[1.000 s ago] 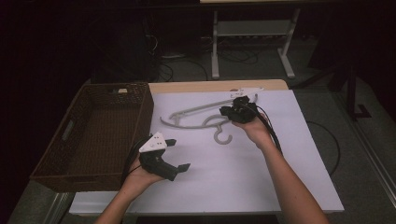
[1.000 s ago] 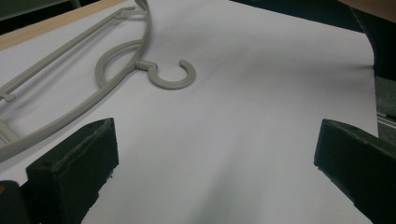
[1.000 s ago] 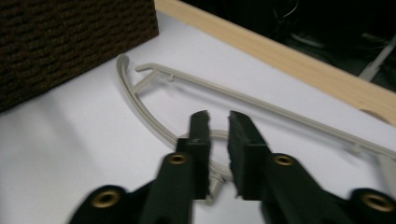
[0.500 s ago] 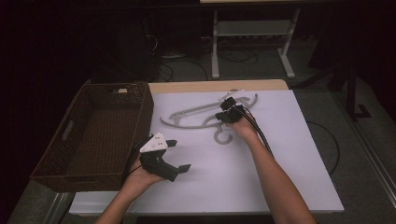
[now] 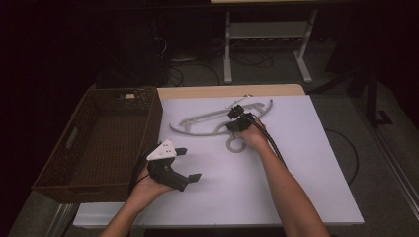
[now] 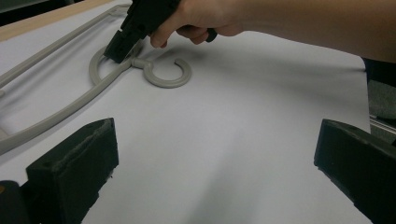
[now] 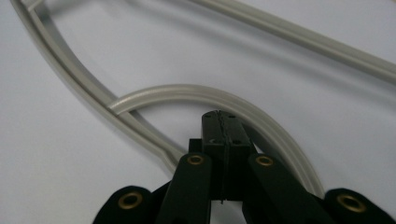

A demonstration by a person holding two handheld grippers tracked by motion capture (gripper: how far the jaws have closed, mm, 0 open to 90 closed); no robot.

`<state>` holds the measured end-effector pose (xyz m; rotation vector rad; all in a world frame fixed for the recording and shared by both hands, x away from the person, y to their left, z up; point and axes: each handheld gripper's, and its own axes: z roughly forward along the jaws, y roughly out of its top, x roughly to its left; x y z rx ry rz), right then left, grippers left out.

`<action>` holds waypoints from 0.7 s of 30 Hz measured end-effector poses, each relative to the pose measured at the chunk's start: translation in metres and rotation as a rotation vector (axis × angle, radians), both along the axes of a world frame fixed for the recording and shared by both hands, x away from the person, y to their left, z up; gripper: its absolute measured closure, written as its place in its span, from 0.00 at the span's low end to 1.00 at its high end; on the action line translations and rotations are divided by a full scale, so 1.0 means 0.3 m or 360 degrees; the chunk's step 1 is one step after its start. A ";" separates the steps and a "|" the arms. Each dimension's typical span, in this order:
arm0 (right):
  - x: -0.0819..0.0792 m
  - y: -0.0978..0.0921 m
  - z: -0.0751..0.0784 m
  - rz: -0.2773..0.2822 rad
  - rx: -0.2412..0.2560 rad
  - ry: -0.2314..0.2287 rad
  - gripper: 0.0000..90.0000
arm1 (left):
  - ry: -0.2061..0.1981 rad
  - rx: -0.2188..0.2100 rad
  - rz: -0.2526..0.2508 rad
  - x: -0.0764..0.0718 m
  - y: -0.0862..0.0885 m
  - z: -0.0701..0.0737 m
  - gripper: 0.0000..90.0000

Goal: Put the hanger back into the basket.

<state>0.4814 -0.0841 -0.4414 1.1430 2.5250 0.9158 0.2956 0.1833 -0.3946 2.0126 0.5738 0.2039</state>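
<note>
Hanger (image 5: 197, 129) flat on white sheet (image 5: 296, 187); right hand-held gripper (image 5: 236, 117) pressed together at its neck; left hand-held gripper (image 5: 189, 164) spread, apart.

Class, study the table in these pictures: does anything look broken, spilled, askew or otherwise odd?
Nothing stands out. The grey hanger lies flat and whole on the white sheet. The right gripper is at its neck, jaws pressed together; whether they pinch it is unclear. The basket sits squarely at the sheet's left edge. The left gripper is open.

Smooth matt grey plastic hanger (image 5: 217, 122) on matt white sheet (image 5: 296, 177); woven wicker basket (image 5: 59, 168) beside it
</note>
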 end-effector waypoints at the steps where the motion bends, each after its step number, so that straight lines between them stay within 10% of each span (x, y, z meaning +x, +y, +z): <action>1: -0.002 0.000 0.001 0.0004 -0.0003 0.0005 1.00 | 0.0001 -0.0003 0.0003 0.000 0.001 0.000 0.00; 21: -0.169 -0.063 0.013 0.0163 -0.0040 0.0059 1.00 | 0.0015 -0.0009 0.0006 -0.001 0.003 -0.001 0.00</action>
